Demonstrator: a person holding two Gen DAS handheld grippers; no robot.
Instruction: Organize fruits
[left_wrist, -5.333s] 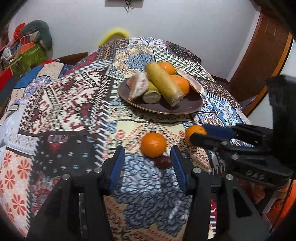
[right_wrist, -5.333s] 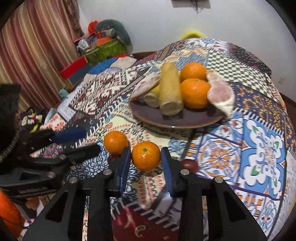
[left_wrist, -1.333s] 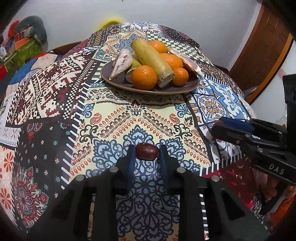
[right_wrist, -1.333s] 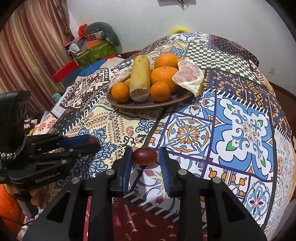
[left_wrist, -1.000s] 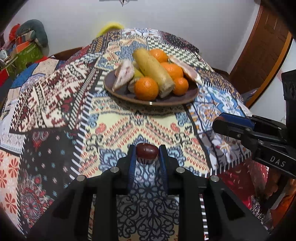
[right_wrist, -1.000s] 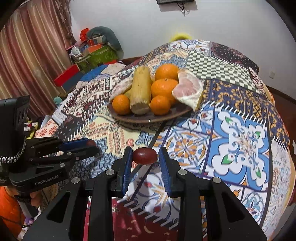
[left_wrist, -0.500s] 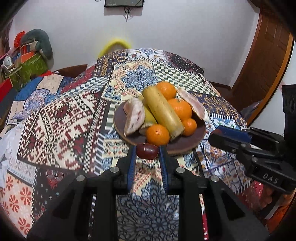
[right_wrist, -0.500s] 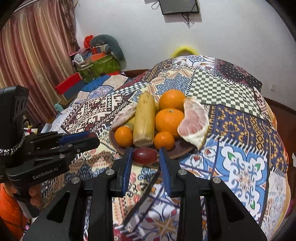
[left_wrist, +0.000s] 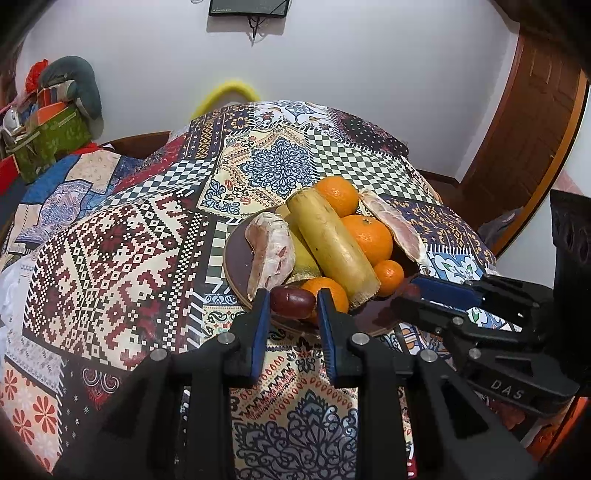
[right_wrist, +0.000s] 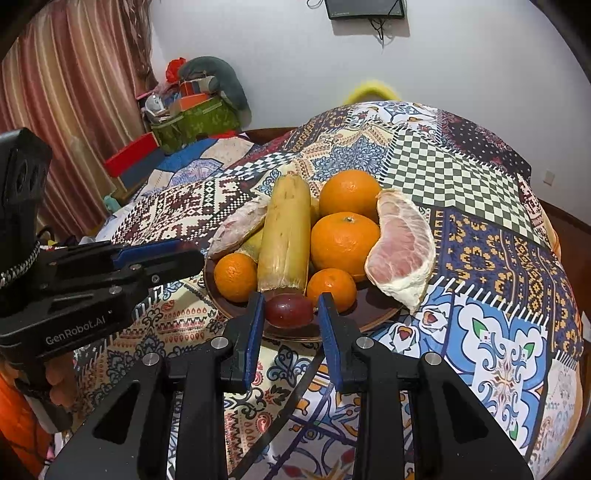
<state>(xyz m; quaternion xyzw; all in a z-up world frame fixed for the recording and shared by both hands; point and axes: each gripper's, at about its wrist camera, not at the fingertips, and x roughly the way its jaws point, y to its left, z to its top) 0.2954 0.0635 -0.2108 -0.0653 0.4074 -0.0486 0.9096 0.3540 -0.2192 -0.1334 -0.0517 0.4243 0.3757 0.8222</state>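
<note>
Left wrist: left gripper (left_wrist: 291, 300) clamps dark fruit (left_wrist: 292, 300) (reddish); plate (left_wrist: 236, 258) just beyond.

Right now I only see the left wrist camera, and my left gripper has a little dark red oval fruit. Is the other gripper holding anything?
Observer: Yes. The right gripper is shut on its own dark red oval fruit, just in front of the brown round plate.
Operator: Who's holding my left gripper?
Observer: A hand grips the left gripper from below.
Operator: What's far off to my left?
Observer: A striped pink curtain.
</note>
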